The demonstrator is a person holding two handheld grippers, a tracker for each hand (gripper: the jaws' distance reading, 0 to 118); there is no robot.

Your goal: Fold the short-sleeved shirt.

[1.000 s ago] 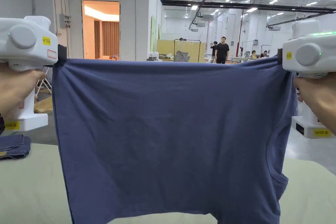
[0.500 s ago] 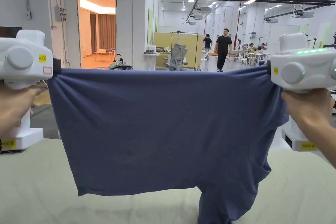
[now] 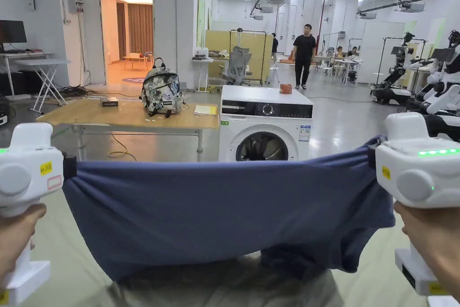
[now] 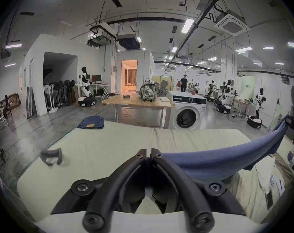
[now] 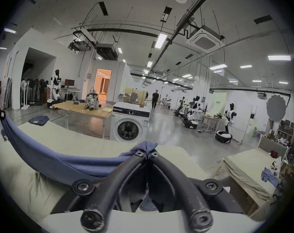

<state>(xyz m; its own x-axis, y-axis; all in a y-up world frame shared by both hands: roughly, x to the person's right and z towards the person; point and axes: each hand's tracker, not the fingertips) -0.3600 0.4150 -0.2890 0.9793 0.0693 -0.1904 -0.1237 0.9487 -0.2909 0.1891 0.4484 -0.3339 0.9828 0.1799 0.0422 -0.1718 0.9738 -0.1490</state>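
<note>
A dark blue short-sleeved shirt (image 3: 224, 213) hangs stretched wide between both grippers, low over the pale green table (image 3: 63, 249). My left gripper (image 3: 69, 166) is shut on its left edge, and the left gripper view shows the jaws (image 4: 148, 155) pinching blue cloth (image 4: 218, 159). On the other side my right gripper (image 3: 372, 156) is shut on the shirt's right edge, with a tuft of fabric (image 5: 147, 145) poking out past its tips (image 5: 147, 154). The shirt's lower part sags onto the table at the lower right (image 3: 310, 258).
Folded jeans (image 4: 91, 122) lie at the table's far left corner and a grey curved object (image 4: 51, 156) sits on its left side. Beyond the table stand a washing machine (image 3: 265, 130) and a wooden table with a backpack (image 3: 161, 92). A person (image 3: 304, 54) stands far back.
Both grippers have come down with the shirt, from held high to low over the table. The shirt's lower part now rests on the table. The head camera has tilted too.
</note>
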